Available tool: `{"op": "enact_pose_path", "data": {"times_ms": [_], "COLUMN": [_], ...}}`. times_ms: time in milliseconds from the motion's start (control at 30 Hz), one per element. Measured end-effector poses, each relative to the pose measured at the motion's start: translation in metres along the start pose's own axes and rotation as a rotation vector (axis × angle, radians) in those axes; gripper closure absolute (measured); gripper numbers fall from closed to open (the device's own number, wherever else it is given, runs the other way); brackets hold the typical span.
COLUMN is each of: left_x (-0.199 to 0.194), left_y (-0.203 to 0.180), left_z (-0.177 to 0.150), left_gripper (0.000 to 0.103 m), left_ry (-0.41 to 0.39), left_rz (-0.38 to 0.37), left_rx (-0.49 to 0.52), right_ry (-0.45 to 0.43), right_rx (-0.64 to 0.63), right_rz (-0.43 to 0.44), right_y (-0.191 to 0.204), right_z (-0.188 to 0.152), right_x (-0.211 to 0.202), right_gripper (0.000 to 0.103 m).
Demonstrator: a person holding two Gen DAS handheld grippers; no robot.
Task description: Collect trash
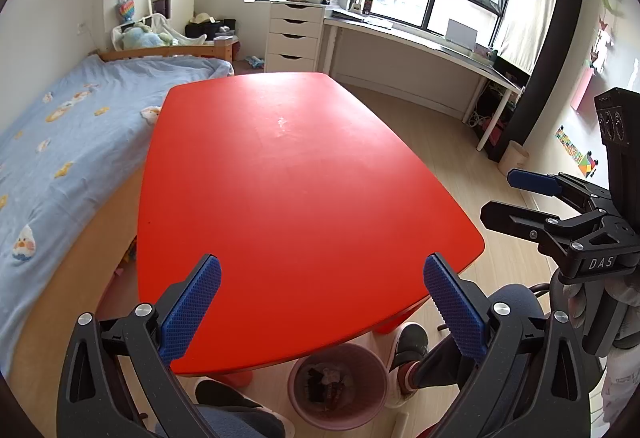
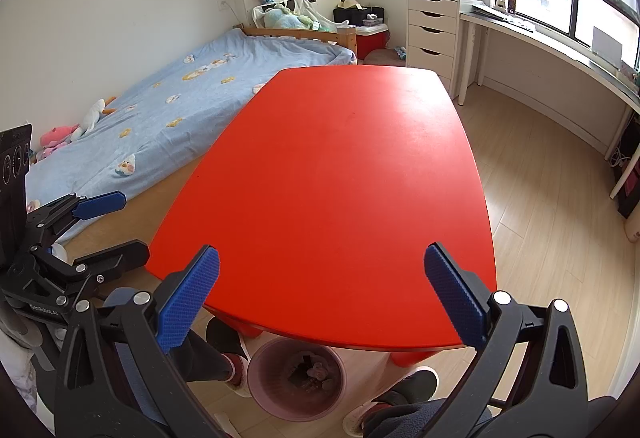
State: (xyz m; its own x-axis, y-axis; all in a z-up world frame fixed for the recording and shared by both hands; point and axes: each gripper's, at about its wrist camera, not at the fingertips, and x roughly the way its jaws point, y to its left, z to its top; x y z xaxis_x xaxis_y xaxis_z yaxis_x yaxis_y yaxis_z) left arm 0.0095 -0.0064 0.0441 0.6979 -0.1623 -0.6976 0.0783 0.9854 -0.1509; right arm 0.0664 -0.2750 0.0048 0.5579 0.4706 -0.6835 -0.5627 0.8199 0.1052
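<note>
Left gripper (image 1: 322,312) jaws spread wide, blue ribbed pads (image 1: 191,312) apart at the lower edge of the frame, nothing between them; it hangs over the near end of the red table (image 1: 296,174). Right gripper (image 2: 322,308) likewise spread, pads (image 2: 188,302) empty, over the same near edge. Each gripper shows in the other's view: right one at the right edge (image 1: 520,198), left one at lower left (image 2: 112,226), both with fingers parted. Pink waste bin (image 1: 338,386) on the floor, bottom centre of the frame, just under the table's near edge, between the person's feet; dark wrappers and crumpled scraps of trash (image 1: 324,382) lie inside it. Bed with blue duck-print cover (image 2: 160,110) at left, touching or just beside the table. White drawer unit (image 1: 294,34) at upper centre, under the window
</note>
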Motion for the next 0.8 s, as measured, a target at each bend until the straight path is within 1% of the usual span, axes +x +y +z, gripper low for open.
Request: {"op": "enact_pose_path", "data": {"times_ms": [533,800], "left_x": [0.0021,-0.0004], "left_y": [0.0011,-0.0012], "left_z": [0.0003,0.002], "left_gripper": [0.006,0.006], "left_ry": [0.005,-0.005], "left_rz": [-0.002,0.004], "left_rx": [0.007,0.009], "right_ry": [0.003,0.003], "right_rx": [-0.001,-0.002], "right_rz": [-0.001,-0.001], "right_y": [-0.0014,-0.0012], "right_z": [-0.0015,-0.0008], "right_x": [0.0015,0.0015], "right_gripper": [0.003,0.003]}}
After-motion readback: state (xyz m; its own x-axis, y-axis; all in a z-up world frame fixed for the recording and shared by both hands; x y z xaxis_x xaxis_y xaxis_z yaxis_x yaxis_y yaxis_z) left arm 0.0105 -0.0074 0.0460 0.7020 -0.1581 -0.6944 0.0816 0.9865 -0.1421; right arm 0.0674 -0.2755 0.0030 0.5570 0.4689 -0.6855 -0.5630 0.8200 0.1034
